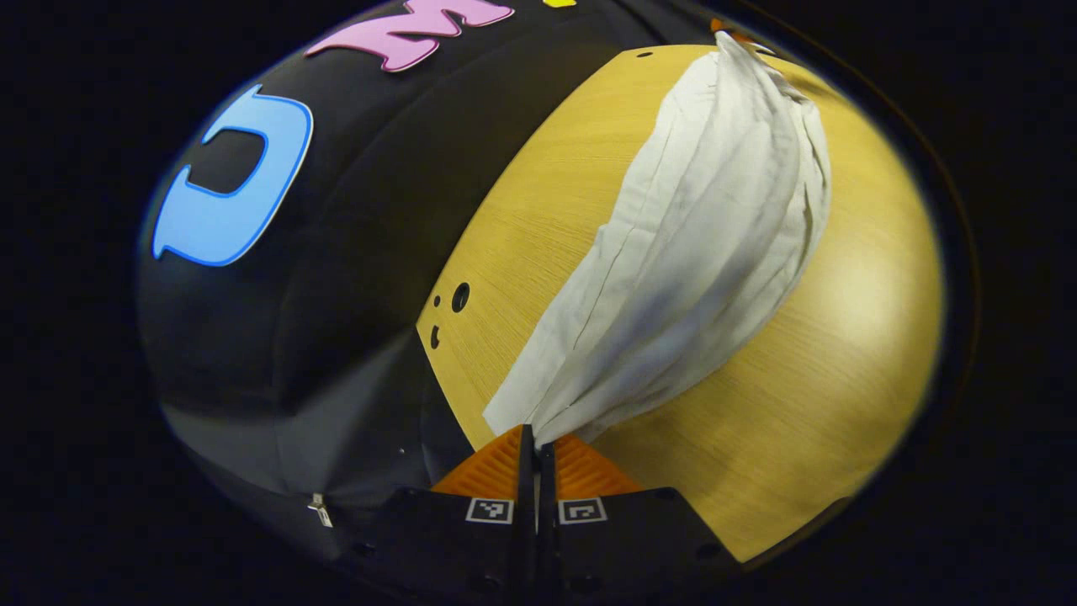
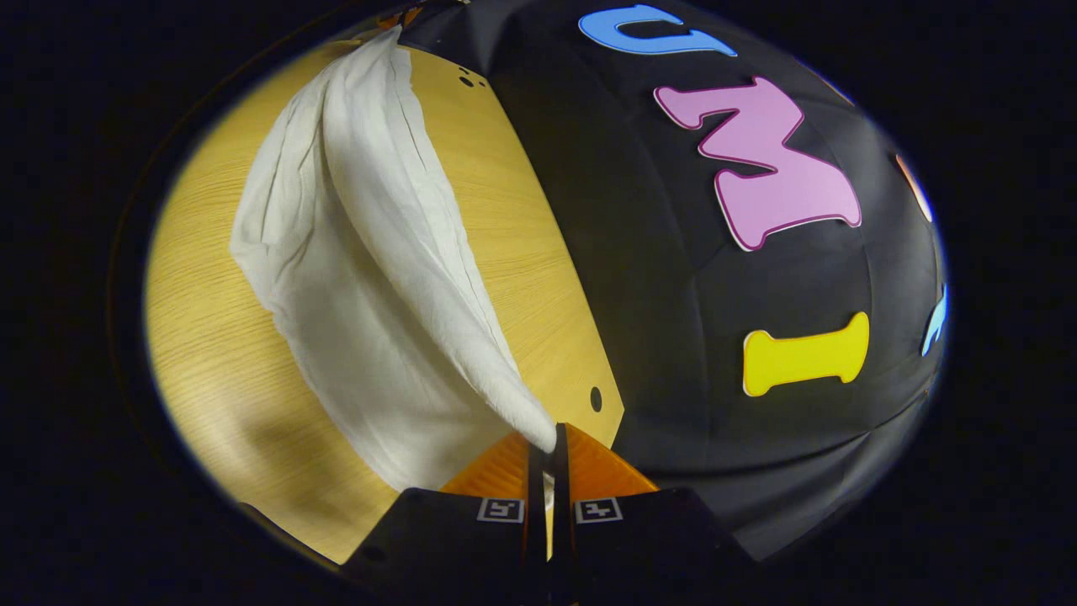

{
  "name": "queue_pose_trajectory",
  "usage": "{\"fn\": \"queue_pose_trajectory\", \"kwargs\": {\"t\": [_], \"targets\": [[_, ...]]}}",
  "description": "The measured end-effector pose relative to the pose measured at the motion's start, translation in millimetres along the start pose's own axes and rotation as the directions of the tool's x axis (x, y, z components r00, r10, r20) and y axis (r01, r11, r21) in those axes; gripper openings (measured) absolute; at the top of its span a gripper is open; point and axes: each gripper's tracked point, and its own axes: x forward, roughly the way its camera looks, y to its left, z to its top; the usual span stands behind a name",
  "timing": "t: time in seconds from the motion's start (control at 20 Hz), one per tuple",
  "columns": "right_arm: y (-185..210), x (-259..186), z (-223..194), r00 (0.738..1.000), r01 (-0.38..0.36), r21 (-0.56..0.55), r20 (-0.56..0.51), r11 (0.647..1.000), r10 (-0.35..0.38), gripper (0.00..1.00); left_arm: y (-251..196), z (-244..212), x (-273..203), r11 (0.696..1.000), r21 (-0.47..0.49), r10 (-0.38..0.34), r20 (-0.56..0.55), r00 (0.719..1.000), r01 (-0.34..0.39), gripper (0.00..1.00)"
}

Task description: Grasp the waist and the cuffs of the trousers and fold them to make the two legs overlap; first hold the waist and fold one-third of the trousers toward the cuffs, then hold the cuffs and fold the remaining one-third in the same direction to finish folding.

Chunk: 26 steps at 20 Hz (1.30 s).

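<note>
1. A light yellow wooden bench with a fine straight grain is seen in both views, set against the black cloth wall of the booth. A few small dark round holes are seen near its edge in the left gripper view, and 1 more near the edge in the right gripper view.
2. A pair of off-white, creased cloth trousers is stretched across the bench in a long band, bunched into lengthwise folds. The middle of the band is seen sagging toward the bench surface, while both ends are drawn up into narrow points.
3. In the left gripper view, the near end of the trousers is gathered to a point just at the tips of the left tongs. The 2 fingers are pressed nearly together with the cloth pinched between them.
4. In the right gripper view, the other end of the trousers is drawn down to the right tongs, and a strip of cloth is seen in the narrow gap between the 2 fingers, which are closed on it.
5. At the far tip of the band in the left gripper view, a small part of the right tongs is glimpsed, too small for detail.
</note>
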Motion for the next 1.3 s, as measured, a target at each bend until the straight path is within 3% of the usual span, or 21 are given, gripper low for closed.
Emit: {"fn": "queue_pose_trajectory", "kwargs": {"t": [0.35, 0.65, 0.85, 0.95, 1.0, 1.1, 1.15, 1.2, 1.3], "targets": [[16.7, 40.5, -7.5, 0.995, -0.071, 0.046, -0.064, 0.996, 0.074, 0.07, -19.0, -4.0, 35.5, 0.994, -0.097, -0.055, -0.112, 0.992, 0.044, 0.05], [31.4, 64.3, -16.2, 0.988, -0.110, 0.073, -0.105, 0.991, 0.117, 0.08, -28.4, -8.0, 55.8, 0.996, -0.049, -0.087, -0.174, 0.981, 0.079, 0.05], [47.7, 73.8, -25.8, 0.976, -0.154, 0.090, -0.143, 0.984, 0.166, 0.11, -31.0, -8.0, 62.1, 0.995, -0.014, -0.099, -0.198, 0.975, 0.098, 0.13], [51.9, 74.1, -30.0, 0.973, -0.150, 0.098, -0.163, 0.984, 0.165, 0.14, -22.0, -7.0, 64.5, 0.998, 0.008, -0.063, -0.194, 0.979, 0.066, 0.25], [53.2, 75.8, -29.7, 0.972, -0.146, 0.098, -0.170, 0.984, 0.161, 0.18, -15.1, -7.6, 65.0, 0.999, 0.022, -0.037, -0.198, 0.979, 0.042, 0.44], [47.8, 76.9, -28.8, 0.977, -0.121, 0.088, -0.168, 0.989, 0.135, 0.24, -3.4, -8.2, 62.9, 0.999, 0.050, 0.005, -0.191, 0.982, 0.005, 0.70], [44.1, 76.7, -29.8, 0.977, -0.111, 0.095, -0.171, 0.989, 0.126, 0.36, 0.7, -6.7, 65.2, 0.998, 0.059, 0.020, -0.184, 0.983, -0.009, 0.82], [38.7, 75.9, -30.0, 0.979, -0.097, 0.110, -0.171, 0.989, 0.115, 0.35, 0.9, -6.7, 63.0, 0.998, 0.063, 0.024, -0.186, 0.982, -0.012, 0.96], [24.0, 71.3, -30.1, 0.983, -0.056, 0.157, -0.167, 0.986, 0.083, 0.61, 5.6, -5.8, 60.0, 0.998, 0.059, 0.042, -0.176, 0.984, -0.032, 0.98]]}}
